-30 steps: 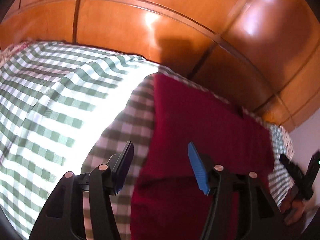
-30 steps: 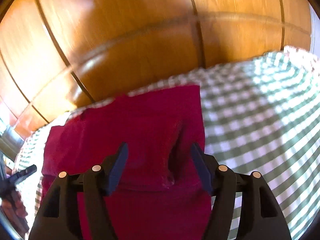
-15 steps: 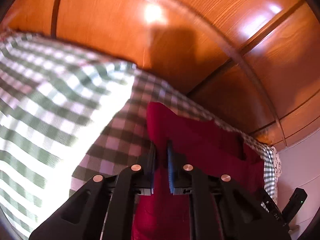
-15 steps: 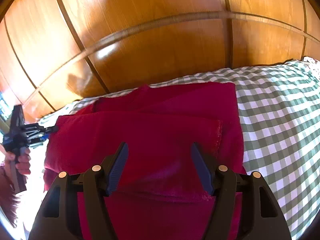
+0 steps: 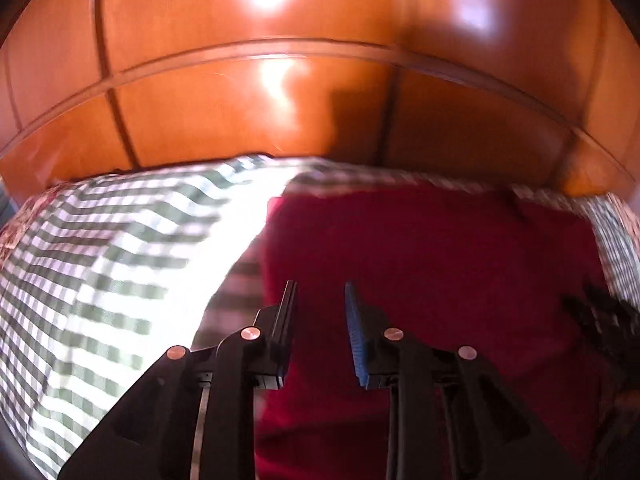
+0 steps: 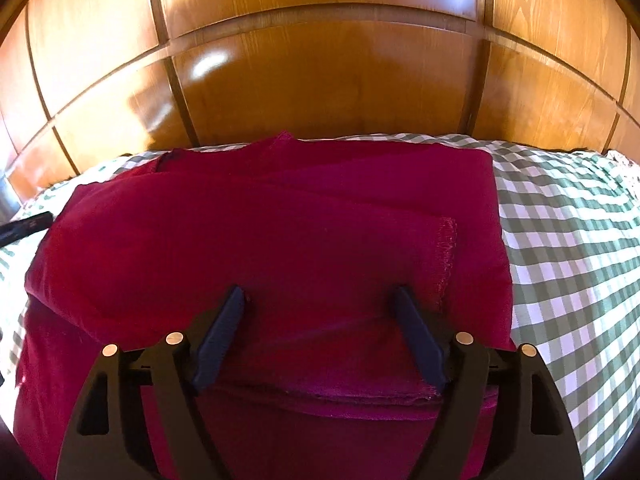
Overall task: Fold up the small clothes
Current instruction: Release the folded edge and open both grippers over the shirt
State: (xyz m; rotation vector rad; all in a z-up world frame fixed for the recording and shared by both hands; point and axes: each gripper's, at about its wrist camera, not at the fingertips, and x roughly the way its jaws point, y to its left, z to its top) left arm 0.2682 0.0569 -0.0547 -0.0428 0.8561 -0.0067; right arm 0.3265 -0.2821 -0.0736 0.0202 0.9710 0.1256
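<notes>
Left tongs just reopened over red garment on checked cloth

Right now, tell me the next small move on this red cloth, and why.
Probably lower the right gripper and pinch the near folded edge of the red cloth: its jaws, just opened wider, stand open right over that edge. The left gripper holds nothing.

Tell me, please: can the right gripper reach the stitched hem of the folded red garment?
Probably yes. The right gripper is open just above the red garment, and the stitched hem lies uncovered beside its right finger, with nothing between them.
</notes>
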